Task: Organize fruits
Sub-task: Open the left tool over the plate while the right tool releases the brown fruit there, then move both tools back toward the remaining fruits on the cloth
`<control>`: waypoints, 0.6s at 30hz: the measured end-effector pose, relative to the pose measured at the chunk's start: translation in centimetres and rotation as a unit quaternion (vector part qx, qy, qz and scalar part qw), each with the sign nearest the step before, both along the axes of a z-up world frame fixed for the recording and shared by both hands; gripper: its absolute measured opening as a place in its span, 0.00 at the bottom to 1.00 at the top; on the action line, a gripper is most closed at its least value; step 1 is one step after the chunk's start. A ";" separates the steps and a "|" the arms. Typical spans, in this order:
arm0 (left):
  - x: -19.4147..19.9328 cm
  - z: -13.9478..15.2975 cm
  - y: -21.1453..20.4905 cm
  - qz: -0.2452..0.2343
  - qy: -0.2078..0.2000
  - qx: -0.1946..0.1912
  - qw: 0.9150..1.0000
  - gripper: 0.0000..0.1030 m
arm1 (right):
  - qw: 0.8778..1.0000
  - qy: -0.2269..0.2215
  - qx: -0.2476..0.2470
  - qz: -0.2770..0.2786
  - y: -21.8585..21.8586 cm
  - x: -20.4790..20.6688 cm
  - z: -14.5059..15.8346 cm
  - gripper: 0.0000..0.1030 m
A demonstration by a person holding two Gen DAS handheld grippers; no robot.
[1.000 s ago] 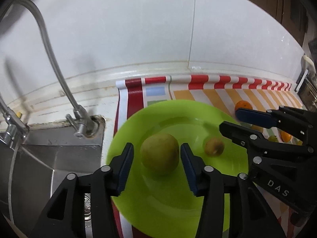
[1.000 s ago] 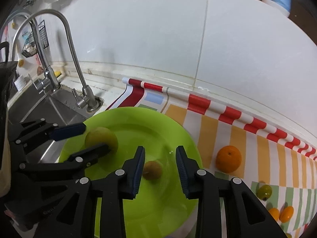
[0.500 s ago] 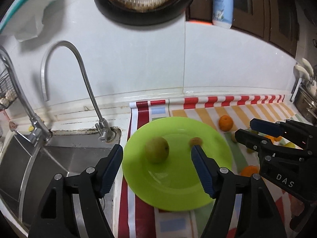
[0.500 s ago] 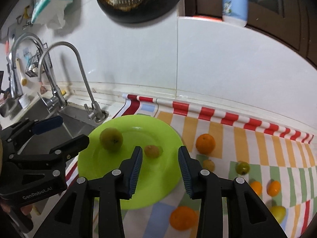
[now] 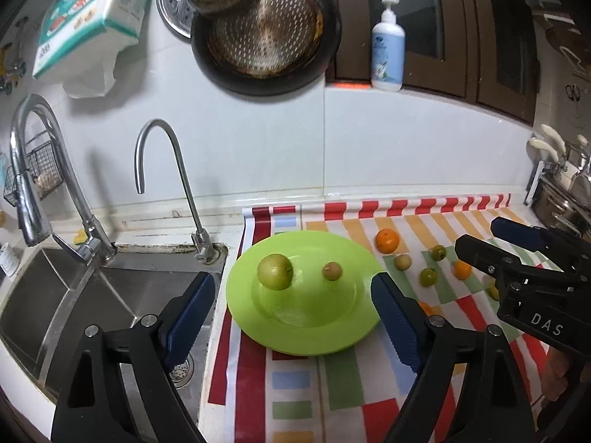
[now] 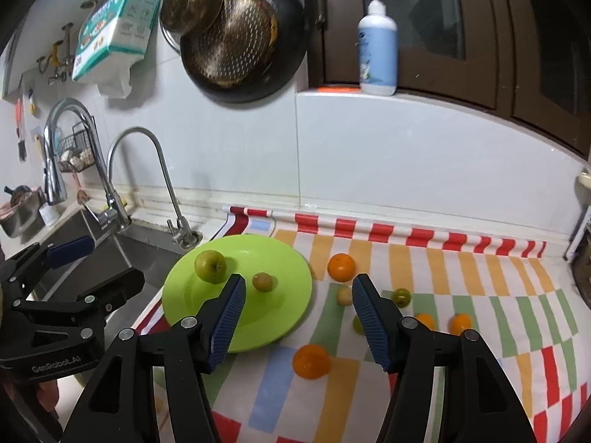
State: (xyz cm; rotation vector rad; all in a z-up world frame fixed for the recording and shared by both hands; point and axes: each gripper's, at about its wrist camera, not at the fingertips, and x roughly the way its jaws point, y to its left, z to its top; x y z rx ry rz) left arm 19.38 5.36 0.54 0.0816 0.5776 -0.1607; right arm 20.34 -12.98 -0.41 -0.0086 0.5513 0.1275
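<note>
Left tool (image 5: pixel 291 295) spread wide, empty; green apple (image 5: pixel 274 271) ahead on plate (image 5: pixel 317 339).

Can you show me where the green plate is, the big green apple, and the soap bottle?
green plate (image 5: pixel 314 336): left wrist view, on the bare near part of its rim.
big green apple (image 5: pixel 275 271): left wrist view, on the middle of its skin.
soap bottle (image 6: pixel 377 59): right wrist view, on its blue label.

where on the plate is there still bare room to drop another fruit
The green plate has bare room across its near half, in front of the green apple and the small brown fruit, and along its right rim. The cloth just right of it is crowded with loose fruit such as the orange.
</note>
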 end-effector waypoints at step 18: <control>-4.5 0.7 -3.9 0.005 -0.033 -0.025 0.999 0.87 | 0.996 -0.045 -0.018 -0.068 -6.2 -6.8 0.8 0.64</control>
